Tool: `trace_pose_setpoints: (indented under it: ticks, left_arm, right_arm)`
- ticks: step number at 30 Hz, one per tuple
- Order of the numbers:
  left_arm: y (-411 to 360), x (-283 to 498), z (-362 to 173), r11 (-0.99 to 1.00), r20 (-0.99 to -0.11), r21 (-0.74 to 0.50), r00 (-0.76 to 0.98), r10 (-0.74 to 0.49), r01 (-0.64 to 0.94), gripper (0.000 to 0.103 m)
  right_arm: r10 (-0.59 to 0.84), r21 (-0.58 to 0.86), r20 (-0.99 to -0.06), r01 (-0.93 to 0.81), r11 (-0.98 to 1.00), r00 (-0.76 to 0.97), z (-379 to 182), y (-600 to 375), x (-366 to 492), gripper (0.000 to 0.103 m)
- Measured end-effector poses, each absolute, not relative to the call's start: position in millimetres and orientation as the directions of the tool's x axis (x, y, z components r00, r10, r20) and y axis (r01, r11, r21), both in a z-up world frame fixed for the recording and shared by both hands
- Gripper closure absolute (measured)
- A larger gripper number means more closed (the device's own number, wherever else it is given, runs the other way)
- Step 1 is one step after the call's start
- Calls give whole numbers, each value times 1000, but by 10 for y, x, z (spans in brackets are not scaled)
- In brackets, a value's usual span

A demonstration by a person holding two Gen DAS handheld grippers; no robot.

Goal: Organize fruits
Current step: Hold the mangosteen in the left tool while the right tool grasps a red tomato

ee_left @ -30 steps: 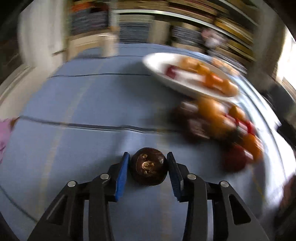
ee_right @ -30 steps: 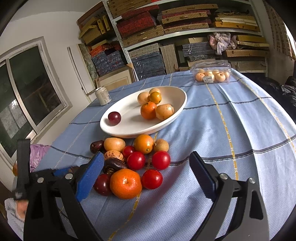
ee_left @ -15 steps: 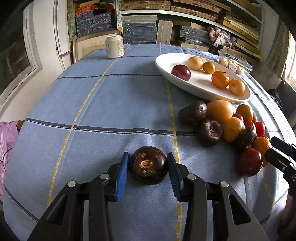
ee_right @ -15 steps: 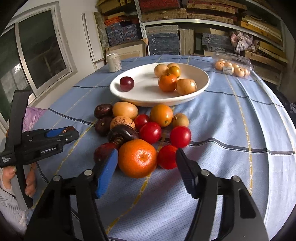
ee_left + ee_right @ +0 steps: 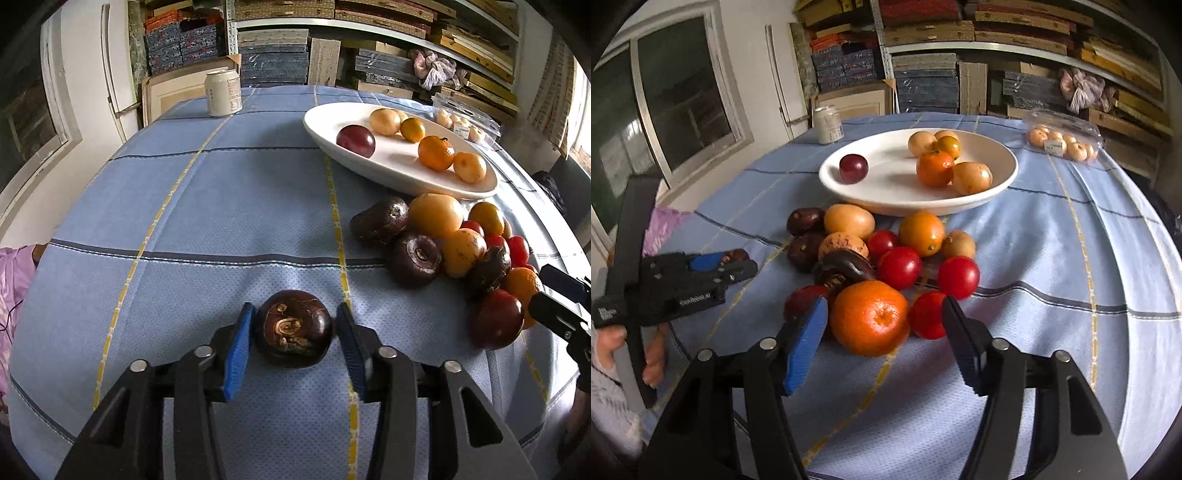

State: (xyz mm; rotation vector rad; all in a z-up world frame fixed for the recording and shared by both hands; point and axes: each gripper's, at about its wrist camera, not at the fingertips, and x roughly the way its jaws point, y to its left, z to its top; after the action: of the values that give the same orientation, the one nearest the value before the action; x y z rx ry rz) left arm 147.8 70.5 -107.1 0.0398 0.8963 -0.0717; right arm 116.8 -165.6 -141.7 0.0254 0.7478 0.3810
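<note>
A dark brown round fruit (image 5: 293, 328) rests on the blue cloth between the blue pads of my left gripper (image 5: 294, 309). The jaws are opening, and a thin gap shows on each side of the fruit. My right gripper (image 5: 884, 303) straddles a large orange tangerine (image 5: 870, 317) at the near edge of the fruit pile (image 5: 886, 254). Its pads stand a little off the tangerine, with a red tomato (image 5: 929, 314) by the right pad. The white bowl (image 5: 886, 195) behind the pile holds a dark plum (image 5: 853, 168), an orange and some yellow fruits.
A drink can (image 5: 223, 93) stands at the far edge of the round table (image 5: 184, 206). A clear plastic box of small fruits (image 5: 1063, 142) lies far right. Shelves and a window frame lie beyond. A hand (image 5: 652, 354) holds the left gripper's handle.
The left jaws have parted slightly from the dark fruit, which now sits on the cloth. The right jaws narrowed and came down around the tangerine, then held still.
</note>
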Motion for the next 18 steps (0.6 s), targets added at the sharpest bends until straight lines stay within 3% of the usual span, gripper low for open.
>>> trace_pose_setpoints:
  ticks: [7,12,18]
  left_arm:
    - [705,1479,-1074,996,-783,3,620,-51,87,48]
    - [701,1483,-1077,996,-783,7,620,-49,87,48]
    - [699,1481,-1075,996,-784,4,619,-51,86,48]
  right_arm:
    - [388,313,-620,-238,919,682,-1395,-2058,1183,40]
    - [343,283,-663,-201,938,666,-1480,-2036,1258,60]
    - [344,298,-663,-187,936,665,-1522,-2048,1300,61]
